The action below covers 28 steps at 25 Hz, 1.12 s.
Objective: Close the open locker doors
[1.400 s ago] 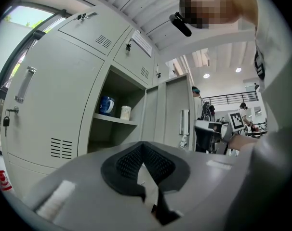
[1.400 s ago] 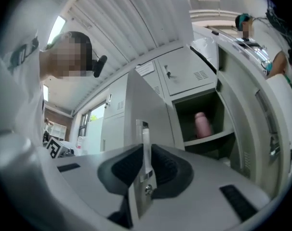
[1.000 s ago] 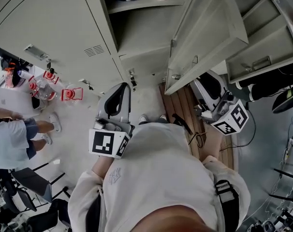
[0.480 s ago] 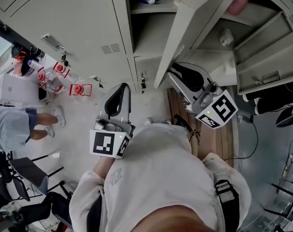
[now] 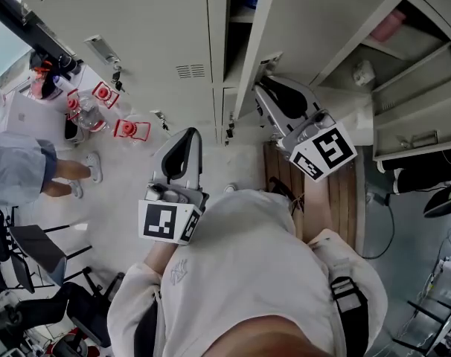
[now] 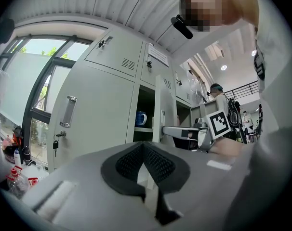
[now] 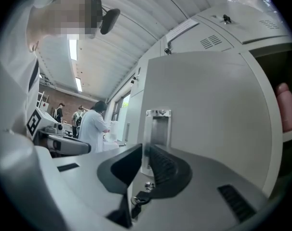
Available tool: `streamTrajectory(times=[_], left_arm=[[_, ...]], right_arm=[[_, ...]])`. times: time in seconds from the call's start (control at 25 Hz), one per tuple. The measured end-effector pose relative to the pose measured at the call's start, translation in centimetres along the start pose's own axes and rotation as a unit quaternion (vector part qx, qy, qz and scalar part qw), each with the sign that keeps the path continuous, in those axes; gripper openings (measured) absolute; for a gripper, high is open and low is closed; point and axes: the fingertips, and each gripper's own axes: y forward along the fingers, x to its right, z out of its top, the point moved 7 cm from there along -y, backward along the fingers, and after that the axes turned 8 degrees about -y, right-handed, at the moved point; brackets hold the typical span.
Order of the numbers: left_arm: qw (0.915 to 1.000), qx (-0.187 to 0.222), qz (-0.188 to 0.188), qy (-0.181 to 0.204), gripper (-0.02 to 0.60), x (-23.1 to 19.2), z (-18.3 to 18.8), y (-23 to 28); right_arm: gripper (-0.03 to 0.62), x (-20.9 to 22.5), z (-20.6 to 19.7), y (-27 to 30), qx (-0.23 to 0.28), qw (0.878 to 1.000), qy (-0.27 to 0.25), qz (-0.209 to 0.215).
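— At your right jaws, nearest you, what is there?
— Nothing held. My right gripper (image 7: 143,153) has its jaws drawn together, with only a sliver of a gap low down, and through it I see a bunch of keys (image 7: 138,199) hanging on the door. The tips point at the face of the open locker door (image 7: 208,109), just under its recessed handle (image 7: 158,126). Whether they touch the metal I cannot tell.
— And the left?
— My left gripper (image 6: 144,150) is closed too, pads meeting at the tip, with nothing between them. I hold it low in front of me, apart from the lockers and aimed toward them.
— Where does the door stand?
— It swings out from the row, partly ajar, and my right jaws are up against its outer side. From the left I see it edge on.
— Beyond it?
— A blue mug (image 6: 140,118) sits on the shelf of the open compartment. Something pink (image 7: 285,107) shows in the compartment past the door's far edge. Farther off, a person in a white coat (image 7: 95,124) stands with their back to me
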Motion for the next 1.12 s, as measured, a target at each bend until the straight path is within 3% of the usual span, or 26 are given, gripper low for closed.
streamTrajectory(times=[0.56,1.12], left_arm=[[0.9992,0.009,0.038,0.0,-0.008,-0.7,0.4,-1.0],[0.9981,0.018,0.059,-0.001,-0.008,-0.6,0.6,-1.8]], right_arm=[[0.04,2.9,-1.4,6.3,-0.01,0.999,-0.002,-0.044],[0.034,4.7,-1.9,8.6,-0.026,0.997,-0.016,-0.065]])
